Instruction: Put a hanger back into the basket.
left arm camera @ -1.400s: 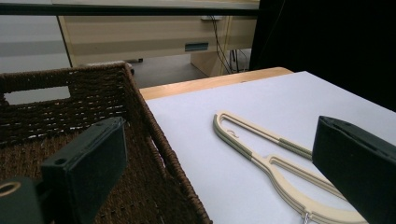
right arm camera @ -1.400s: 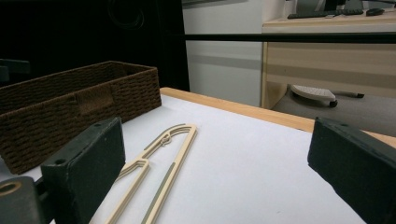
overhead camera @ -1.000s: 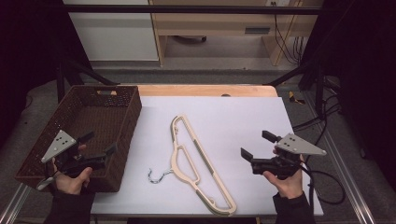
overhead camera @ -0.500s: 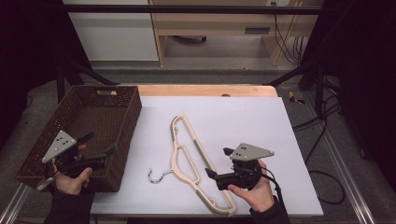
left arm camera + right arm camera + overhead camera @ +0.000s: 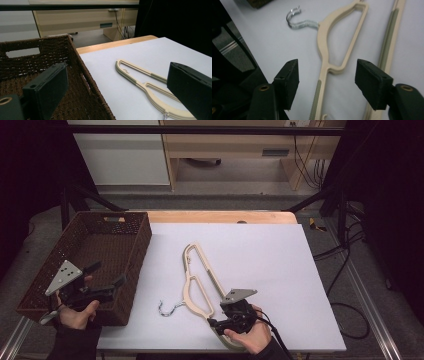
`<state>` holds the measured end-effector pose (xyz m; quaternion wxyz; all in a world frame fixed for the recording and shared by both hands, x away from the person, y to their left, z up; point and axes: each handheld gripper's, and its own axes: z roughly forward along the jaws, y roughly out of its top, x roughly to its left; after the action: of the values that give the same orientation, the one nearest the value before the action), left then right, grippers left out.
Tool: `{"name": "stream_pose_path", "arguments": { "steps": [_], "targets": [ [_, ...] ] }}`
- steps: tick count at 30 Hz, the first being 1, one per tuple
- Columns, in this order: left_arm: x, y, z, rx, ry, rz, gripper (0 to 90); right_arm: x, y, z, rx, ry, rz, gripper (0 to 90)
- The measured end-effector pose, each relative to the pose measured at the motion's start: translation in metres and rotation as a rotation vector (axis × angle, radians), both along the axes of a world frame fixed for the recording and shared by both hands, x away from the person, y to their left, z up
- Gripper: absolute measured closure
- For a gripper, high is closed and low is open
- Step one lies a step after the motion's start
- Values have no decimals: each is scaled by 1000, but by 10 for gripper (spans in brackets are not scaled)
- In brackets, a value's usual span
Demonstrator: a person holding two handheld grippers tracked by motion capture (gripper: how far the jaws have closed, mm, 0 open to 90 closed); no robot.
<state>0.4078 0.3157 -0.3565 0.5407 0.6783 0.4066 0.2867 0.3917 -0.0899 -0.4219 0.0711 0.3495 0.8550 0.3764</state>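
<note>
Right gripper (image 5: 216,324) low over hanger (image 5: 200,280), jaws just closing, half open, one hanger arm between them, pads not touching. Hanger flat on white table (image 5: 280,270), beside basket (image 5: 135,227). Left gripper (image 5: 112,282) open over basket, holds nothing.

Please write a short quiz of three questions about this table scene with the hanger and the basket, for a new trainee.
1. True or false: the right gripper has clamped the hanger.
2. Which gripper hovers over the wicker basket? A) left B) right
3. What material is the hanger's hook?

Key:
1. False. Its jaws have just been closing, with the hanger's arm between them, but the pads do not press on it.
2. A, the left gripper, jaws open.
3. Metal.
</note>
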Motion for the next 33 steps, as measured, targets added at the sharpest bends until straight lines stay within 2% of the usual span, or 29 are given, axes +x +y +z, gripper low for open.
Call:
{"name": "stream_pose_path", "arguments": {
  "steps": [2,3,5,6,8,12,17,18,19,22,25,29,33],
  "targets": [
    [0,-1,0,-1,1,-2,34,0,2,-8,-33,23,1,431],
    [0,-1,0,0,1,-1,34,-1,4,-15,-52,57,2,471],
    [0,-2,0,2,1,-3,34,-1,5,-19,-60,66,9,494],
    [0,-2,0,3,1,-3,34,-2,8,-24,-85,101,-12,539],
    [0,-3,0,3,0,-6,35,-2,8,-26,-93,103,-11,562],
    [0,-4,-1,5,0,-8,36,-2,10,-32,-107,155,-8,628],
    [0,-6,-1,6,2,-10,36,0,12,-37,-113,172,2,661],
    [0,-6,-1,6,1,-10,36,0,13,-38,-117,183,0,676],
    [0,-6,-1,6,1,-11,37,0,13,-40,-123,174,-3,708],
    [0,-6,-1,5,3,-11,38,1,12,-40,-116,191,2,740],
    [0,-6,-1,3,2,-13,39,0,13,-40,-108,201,-20,759],
    [0,-6,-1,2,2,-12,40,1,12,-38,-83,233,-35,766],
    [0,-7,-2,5,3,-16,41,1,10,-36,-66,239,-44,768]
  ]
}}
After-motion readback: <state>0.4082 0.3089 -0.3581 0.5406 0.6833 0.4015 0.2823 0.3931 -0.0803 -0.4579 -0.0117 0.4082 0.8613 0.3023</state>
